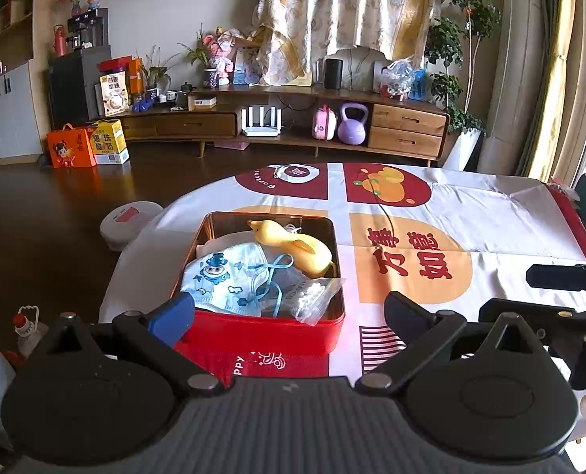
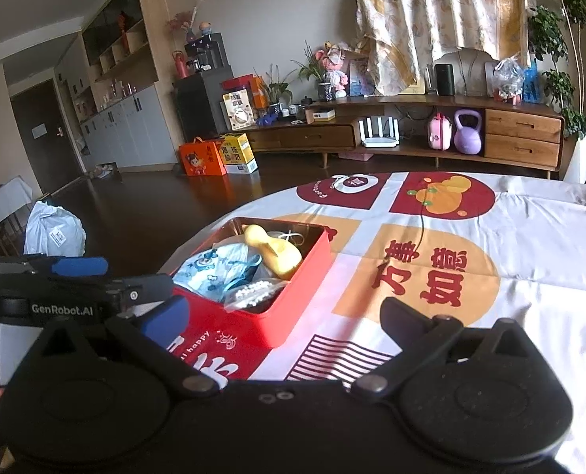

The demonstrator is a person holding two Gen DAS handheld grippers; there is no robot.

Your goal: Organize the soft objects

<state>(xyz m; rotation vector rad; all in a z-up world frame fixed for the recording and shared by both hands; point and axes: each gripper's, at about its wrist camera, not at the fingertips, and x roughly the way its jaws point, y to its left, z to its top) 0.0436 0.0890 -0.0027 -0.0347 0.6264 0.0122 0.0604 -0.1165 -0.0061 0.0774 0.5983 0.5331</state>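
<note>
The left gripper (image 1: 289, 314) has its jaws spread wide and empty, hovering at the near edge of the red tin box (image 1: 267, 326), with its blue-padded finger just beside the box's near left corner and its black finger out over the tablecloth (image 1: 502, 237) to the right. The right gripper (image 2: 283, 318) also holds nothing, its jaws parted wide, and hangs to the right of the left one, with the box's near right corner between its fingers in the view.

The box stands open on the surface, towards its left side. Inside it lies a light blue face mask (image 1: 229, 276) printed with cartoon figures, at the near left, its ear loops trailing over it. A yellow soft duck toy (image 1: 293, 245) rests at the far right of the box, head pointing to the far left. A clear plastic bag of small white pieces (image 1: 316, 298) leans against the near right wall, partly over the rim. The cloth covering the surface is white with red and orange patches and large red characters.
</note>
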